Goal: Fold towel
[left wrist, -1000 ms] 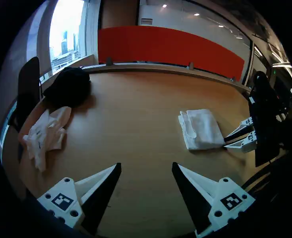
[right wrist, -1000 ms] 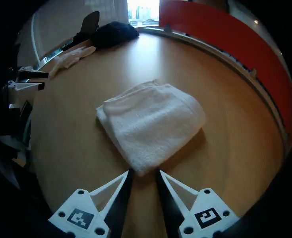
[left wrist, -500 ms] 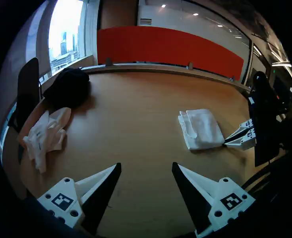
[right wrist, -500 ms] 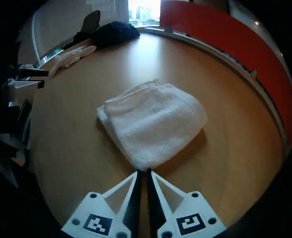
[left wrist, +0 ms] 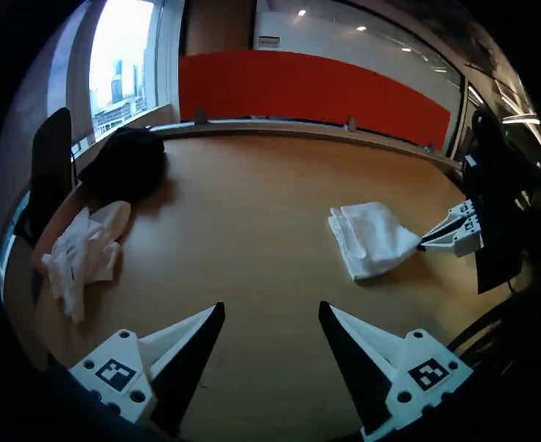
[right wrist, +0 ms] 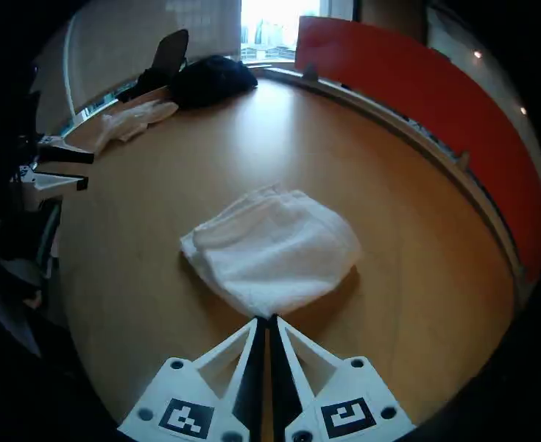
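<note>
Surface: round table of light brown wood (left wrist: pixel 255 184), with a raised rim along its far edge.
Background: long red panel (left wrist: pixel 307 85) behind that rim, and a bright window (left wrist: pixel 119 66) to the left of the panel (city buildings are seen through the glass).
Task thing: folded white terry towel (right wrist: pixel 274 250), lying on the table in several layers. In the left gripper view it is at the right side of the table. One corner is drawn out into a point towards the right gripper.
Right gripper (right wrist: pixel 265 322): its two white fingers are almost together, with only a thin slit between them, and they pinch the pointed near corner of the folded white terry towel.
Left gripper (left wrist: pixel 270 309): the fingers stand wide apart over bare wood and hold nothing. It is well apart from the towel.
Other things: crumpled white cloth (left wrist: pixel 82 254) near the left edge of the table, and just behind it a black soft heap (left wrist: pixel 126 162) (bag or clothing, I cannot tell which). Both are far from the towel.
</note>
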